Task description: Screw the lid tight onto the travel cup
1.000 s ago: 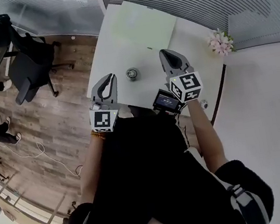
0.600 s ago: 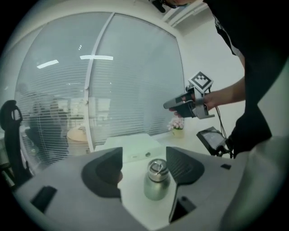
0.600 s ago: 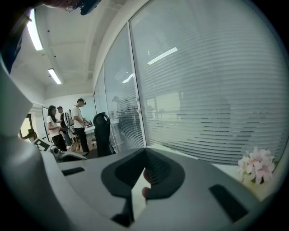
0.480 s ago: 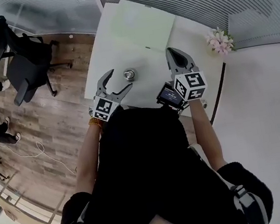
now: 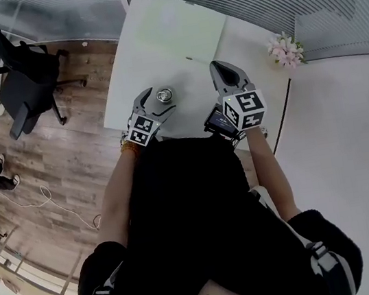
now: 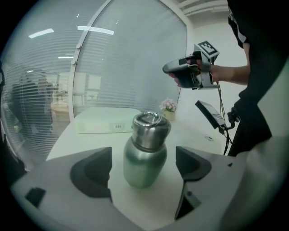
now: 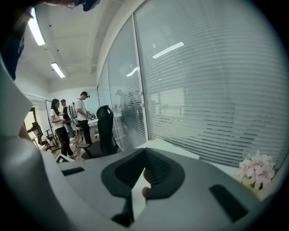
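Observation:
A small green steel travel cup (image 5: 164, 95) stands upright on the white table (image 5: 130, 68), its silver lid (image 6: 150, 128) sitting on top. My left gripper (image 5: 157, 103) reaches to the cup and its jaws are opening. In the left gripper view the cup (image 6: 145, 158) stands between the two dark pads (image 6: 92, 173), with a gap on each side and no contact. My right gripper (image 5: 225, 73) hovers to the right of the cup, shut with nothing in it. The right gripper view shows its jaws (image 7: 140, 180) pressed together, pointing away from the cup.
A pale green mat (image 5: 180, 29) lies at the table's far side and pink flowers (image 5: 285, 52) stand at the right edge. A dark device with a screen (image 5: 219, 122) hangs near my right hand. An office chair (image 5: 20, 93) stands on the wood floor to the left.
My left gripper has moved forward and right to the cup and gone from shut to wide open around it. The right gripper has stayed shut in nearly the same place.

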